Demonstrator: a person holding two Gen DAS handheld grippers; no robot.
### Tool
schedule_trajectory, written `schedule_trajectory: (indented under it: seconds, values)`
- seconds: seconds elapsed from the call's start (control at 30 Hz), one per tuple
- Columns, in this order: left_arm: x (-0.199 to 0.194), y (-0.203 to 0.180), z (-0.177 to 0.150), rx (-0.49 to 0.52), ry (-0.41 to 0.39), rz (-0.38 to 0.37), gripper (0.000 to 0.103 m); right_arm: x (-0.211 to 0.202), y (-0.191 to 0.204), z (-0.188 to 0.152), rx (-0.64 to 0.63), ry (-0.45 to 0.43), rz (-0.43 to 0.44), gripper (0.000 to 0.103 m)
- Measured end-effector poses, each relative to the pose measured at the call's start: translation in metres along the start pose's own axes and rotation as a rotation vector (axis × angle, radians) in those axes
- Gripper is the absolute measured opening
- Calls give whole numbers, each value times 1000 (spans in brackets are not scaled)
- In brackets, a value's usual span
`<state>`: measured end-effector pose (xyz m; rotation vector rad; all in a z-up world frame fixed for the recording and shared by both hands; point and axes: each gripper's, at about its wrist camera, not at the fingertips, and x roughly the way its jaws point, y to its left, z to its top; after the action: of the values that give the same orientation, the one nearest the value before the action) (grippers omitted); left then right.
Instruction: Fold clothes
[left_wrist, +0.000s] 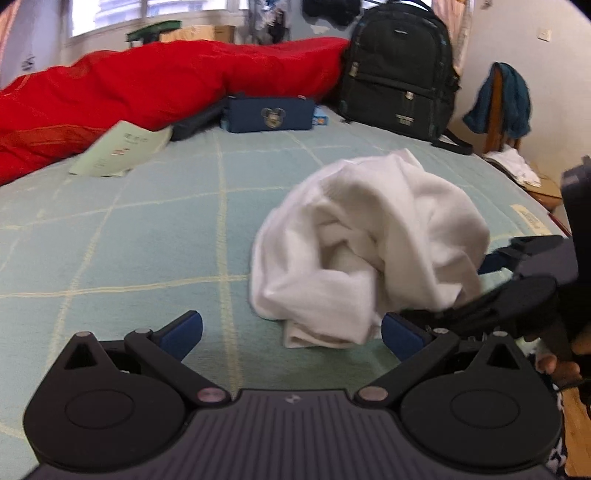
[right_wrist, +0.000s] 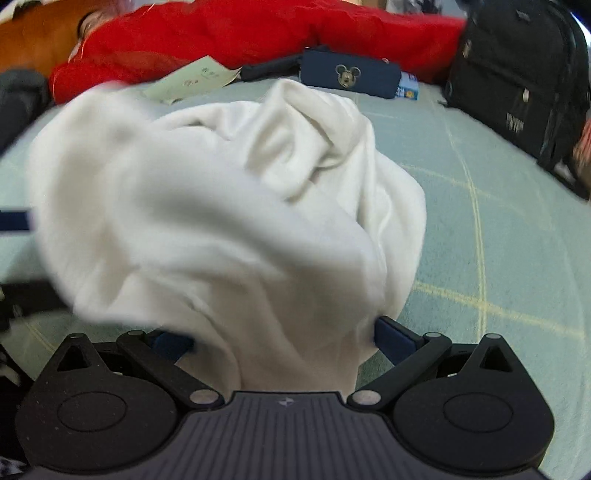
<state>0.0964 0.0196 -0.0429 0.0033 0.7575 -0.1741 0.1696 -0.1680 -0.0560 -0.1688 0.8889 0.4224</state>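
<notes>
— Left wrist view had the white garment (left_wrist: 365, 251) crumpled in a heap on the pale green checked bedspread (left_wrist: 140, 236), just ahead of the left gripper (left_wrist: 291, 332). Its blue pads (left_wrist: 184, 332) stood wide apart with nothing between them.

— And the right gripper (right_wrist: 284, 343)?

— Its fingers were spread too, though cloth lay bunched across the gap; I judged it unclamped. From the left camera it sat at the heap's right edge.

— How would the cloth handle?

— Soft, light and limp, I'd say; it would sag from any pinch. A hem or corner near the bedspread looked the best hold, not the bulging middle. The black backpack (left_wrist: 399, 74) and red quilt (left_wrist: 147, 85) lay well apart.
</notes>
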Motion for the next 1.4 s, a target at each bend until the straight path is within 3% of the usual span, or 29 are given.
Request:
schedule_trajectory:
  seconds: [0.13,0.37,0.63,0.73,0.87,0.9,0.93,0.97,1.13,1.4]
  values:
    - [3,-6,-1,46,3,-11,102,-21,2,-7,-56,-48,-5,103]
    - [4,-16,2,148,-8,47,102,-71,5,-26,-186,-159,-45,101]
    - [-11,-14,-8,250,-41,27,100,-93,24,-30,-283,-208,65,63]
    - [-17,-7,-9,240,-36,14,98,-86,42,-26,-340,-218,88,60]
    - [-25,-3,-9,242,-45,12,98,-69,68,-21,-446,-227,47,58]
    - [-27,-3,-9,243,-48,17,98,-65,74,-20,-474,-227,26,45]
    - [-28,-2,-9,243,-51,23,98,-59,79,-20,-509,-220,-5,19]
    - [-29,-2,-9,244,-53,25,98,-54,83,-19,-536,-201,-39,6]
    - [-29,-1,-8,246,-65,25,98,-64,60,-15,-490,-197,-91,4]
    - [-19,-29,4,305,-103,-23,98,-87,-16,-16,-277,-193,-153,4]
